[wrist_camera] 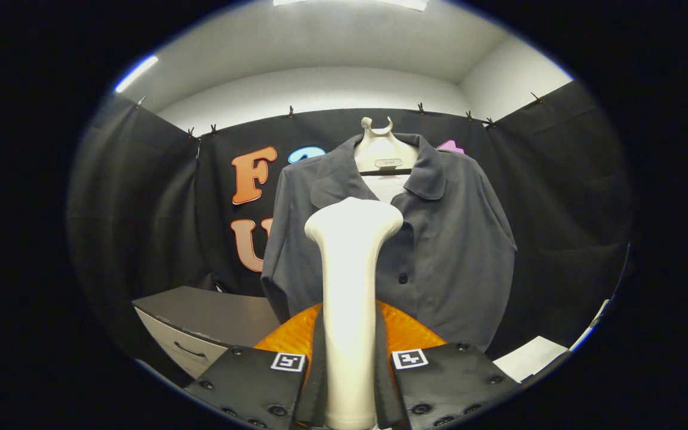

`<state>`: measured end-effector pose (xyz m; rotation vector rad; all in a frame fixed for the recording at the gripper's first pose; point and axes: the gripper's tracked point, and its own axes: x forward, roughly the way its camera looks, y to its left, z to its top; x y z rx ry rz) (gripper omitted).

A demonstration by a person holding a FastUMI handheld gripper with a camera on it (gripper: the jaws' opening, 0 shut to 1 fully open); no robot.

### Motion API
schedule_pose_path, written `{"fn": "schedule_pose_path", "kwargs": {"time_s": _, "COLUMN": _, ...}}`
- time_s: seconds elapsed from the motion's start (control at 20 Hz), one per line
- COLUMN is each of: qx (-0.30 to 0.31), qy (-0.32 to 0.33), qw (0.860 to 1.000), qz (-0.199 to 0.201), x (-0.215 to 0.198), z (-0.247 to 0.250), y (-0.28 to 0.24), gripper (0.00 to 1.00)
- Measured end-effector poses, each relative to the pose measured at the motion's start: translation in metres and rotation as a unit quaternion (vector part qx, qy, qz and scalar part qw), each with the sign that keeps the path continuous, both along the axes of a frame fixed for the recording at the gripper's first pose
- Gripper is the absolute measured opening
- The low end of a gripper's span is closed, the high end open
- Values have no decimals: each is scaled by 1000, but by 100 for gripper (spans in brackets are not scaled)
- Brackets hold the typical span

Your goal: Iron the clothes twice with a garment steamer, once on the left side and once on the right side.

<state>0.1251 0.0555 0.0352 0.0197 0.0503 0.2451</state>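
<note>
So the booth is hung all round with black cloth (pixel 559 197), clipped up along the top, with a white wall and ceiling above it and a strip light (pixel 136 73) glowing up off to the left.

Straight ahead of the gripper (pixel 349 382), well beyond the fingers, there's a dark grey shirt (pixel 445 239) on a pale hanger (pixel 383 152), front facing this way, collar open, a couple of dark buttons down the middle. It hangs pretty flat, sleeves down at the sides.

The gripper is clamped on the steamer (pixel 350 280): the cream handle runs up between the two fingers, both pressing its sides, and the wider head at the top sits in front of the shirt's chest, a bit left of the button line. Can't tell if the head touches the fabric or is just short of it. There's an orange part of the gripper just behind the handle, low down.

Off to the left and lower, a grey cabinet (pixel 200 322) with a drawer handle. To the right, low, a white sheet (pixel 529 357).
</note>
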Motion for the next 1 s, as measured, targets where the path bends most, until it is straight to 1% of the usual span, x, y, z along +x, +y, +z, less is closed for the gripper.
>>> {"fn": "schedule_pose_path", "kwargs": {"time_s": 0.1, "qx": 0, "qy": 19, "qw": 1000, "qz": 5, "x": 7, "z": -9, "y": 5, "gripper": 39}}
{"fn": "schedule_pose_path", "kwargs": {"time_s": 0.2, "qx": 7, "qy": 25, "qw": 999, "qz": 22, "x": 0, "z": -15, "y": 10, "gripper": 39}}
{"fn": "schedule_pose_path", "kwargs": {"time_s": 0.3, "qx": -1, "qy": 23, "qw": 1000, "qz": 9, "x": 6, "z": -18, "y": 4, "gripper": 39}}
{"fn": "schedule_pose_path", "kwargs": {"time_s": 0.4, "qx": 11, "qy": 25, "qw": 1000, "qz": -1, "x": 15, "z": -18, "y": -1, "gripper": 39}}
{"fn": "schedule_pose_path", "kwargs": {"time_s": 0.5, "qx": 19, "qy": 22, "qw": 1000, "qz": 1, "x": 19, "z": -14, "y": -2, "gripper": 39}}
{"fn": "schedule_pose_path", "kwargs": {"time_s": 0.85, "qx": 1, "qy": 24, "qw": 1000, "qz": 1, "x": 35, "z": -14, "y": 9, "gripper": 39}}
{"fn": "schedule_pose_path", "kwargs": {"time_s": 1.0, "qx": -10, "qy": 20, "qw": 1000, "qz": -4, "x": 35, "z": -18, "y": 7, "gripper": 39}}
